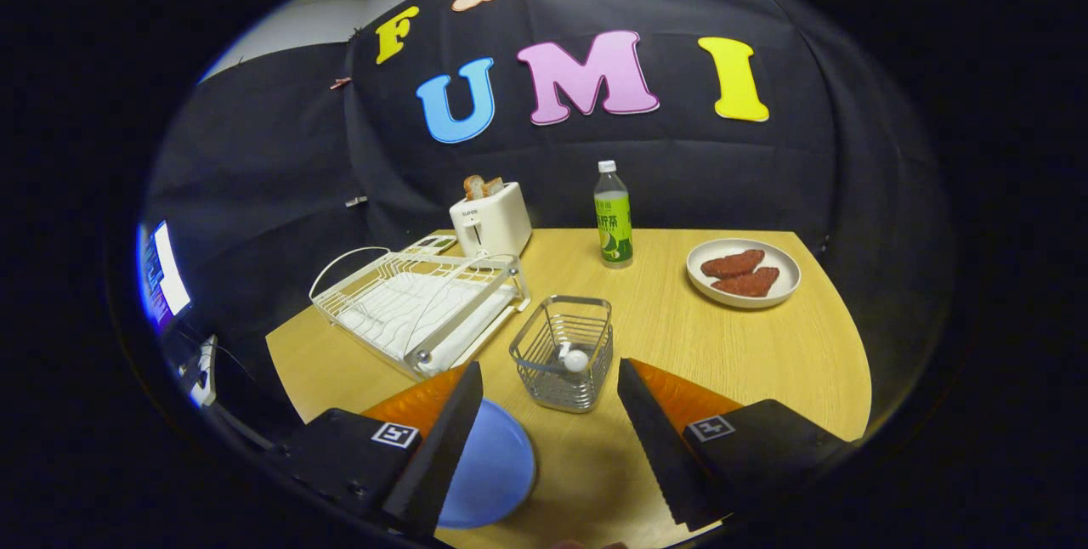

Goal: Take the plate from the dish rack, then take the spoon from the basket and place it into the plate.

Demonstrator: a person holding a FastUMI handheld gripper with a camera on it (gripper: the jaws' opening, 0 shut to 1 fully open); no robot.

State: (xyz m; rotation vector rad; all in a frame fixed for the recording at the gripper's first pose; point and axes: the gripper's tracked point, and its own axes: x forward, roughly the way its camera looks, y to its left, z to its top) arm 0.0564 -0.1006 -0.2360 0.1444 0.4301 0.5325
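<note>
A blue plate (pixel 493 468) lies flat on the wooden table (pixel 748 353), partly hidden under the left finger. Just ahead, between the two fingertips, stands a wire basket (pixel 564 351) with a white spoon (pixel 573 357) upright inside it, its round end showing. The white dish rack (pixel 421 304) sits beyond the left finger and holds no dishes that I can see. My gripper (pixel 550 387) is open, its fingers spread wide above the table, nothing between them.
A white toaster (pixel 490 219) with bread slices stands behind the rack. A green-labelled bottle (pixel 613 217) stands mid-table at the back. A white plate (pixel 743 272) with two brown food pieces lies at the far right. A lit screen (pixel 161 273) is off to the left.
</note>
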